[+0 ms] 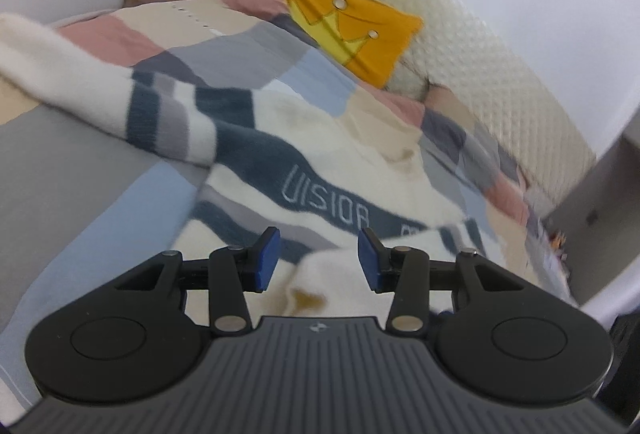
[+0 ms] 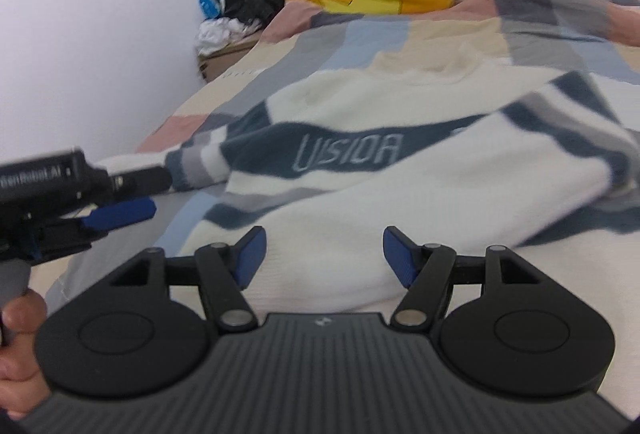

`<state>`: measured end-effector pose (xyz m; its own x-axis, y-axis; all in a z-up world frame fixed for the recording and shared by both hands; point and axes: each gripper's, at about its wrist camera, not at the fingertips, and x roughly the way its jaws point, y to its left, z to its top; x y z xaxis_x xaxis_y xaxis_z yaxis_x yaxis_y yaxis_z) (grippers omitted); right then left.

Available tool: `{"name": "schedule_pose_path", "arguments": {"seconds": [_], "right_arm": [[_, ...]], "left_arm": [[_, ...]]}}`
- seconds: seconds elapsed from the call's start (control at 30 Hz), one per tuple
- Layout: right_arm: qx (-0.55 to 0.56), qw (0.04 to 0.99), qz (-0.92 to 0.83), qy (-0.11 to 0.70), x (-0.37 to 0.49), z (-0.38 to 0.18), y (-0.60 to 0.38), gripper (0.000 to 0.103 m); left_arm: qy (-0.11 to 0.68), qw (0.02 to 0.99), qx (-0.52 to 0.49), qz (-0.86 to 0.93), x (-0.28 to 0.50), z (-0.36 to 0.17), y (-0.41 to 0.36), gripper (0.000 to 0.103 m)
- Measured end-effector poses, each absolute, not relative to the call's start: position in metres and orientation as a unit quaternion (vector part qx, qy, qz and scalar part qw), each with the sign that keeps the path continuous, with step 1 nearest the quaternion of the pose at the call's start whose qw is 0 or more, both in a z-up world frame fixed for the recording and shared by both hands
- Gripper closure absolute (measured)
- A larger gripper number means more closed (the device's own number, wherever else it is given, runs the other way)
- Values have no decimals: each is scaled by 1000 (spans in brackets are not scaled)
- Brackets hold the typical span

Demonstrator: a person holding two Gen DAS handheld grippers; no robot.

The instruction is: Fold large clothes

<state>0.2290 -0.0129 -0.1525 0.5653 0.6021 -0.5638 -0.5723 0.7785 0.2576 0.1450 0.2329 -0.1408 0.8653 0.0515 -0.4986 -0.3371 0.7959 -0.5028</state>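
Cream sweater (image 2: 360,169) with navy stripes lies spread on the patchwork bed (image 2: 400,33). Left hand-held gripper (image 1: 318,260) hovers over it, fingers wide apart, holding nothing. Right hand-held gripper (image 2: 324,256) also gapes wide, empty, above the hem.

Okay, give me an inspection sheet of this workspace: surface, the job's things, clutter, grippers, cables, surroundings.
Surface: bed with a patchwork quilt in pink, grey, blue and beige.
Job's things: cream sweater with dark blue stripes and lettering, spread on the quilt; one sleeve stretched out sideways.
Clutter: orange crown pillow at the head; pile of black and white clothes on a cardboard box beside the bed.
Grippers: left gripper open, above the sweater; right gripper open, above the sweater; neither holds fabric.
Cables: nothing seen.
Surroundings: white wall, cream quilted headboard.
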Motion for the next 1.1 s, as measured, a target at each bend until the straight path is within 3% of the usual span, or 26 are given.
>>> {"name": "schedule_pose_path", "arguments": {"seconds": [0.3,0.47,0.73,1.1], "right_arm": [[62,897,279,337,262,-176,-54,36],[84,903,260,333,277,-186,-64,39],[15,916,254,310,278,-197,-50,59],[12,903,265,339,295,-212,-51,61]], "left_arm": [[302,921,-224,101,170,-166,189,76],[338,915,-174,138,187,-183,177,77],[381,890,-174,177,201,-204,187,81],[378,893,-153,190,203,-205,180,80]]}}
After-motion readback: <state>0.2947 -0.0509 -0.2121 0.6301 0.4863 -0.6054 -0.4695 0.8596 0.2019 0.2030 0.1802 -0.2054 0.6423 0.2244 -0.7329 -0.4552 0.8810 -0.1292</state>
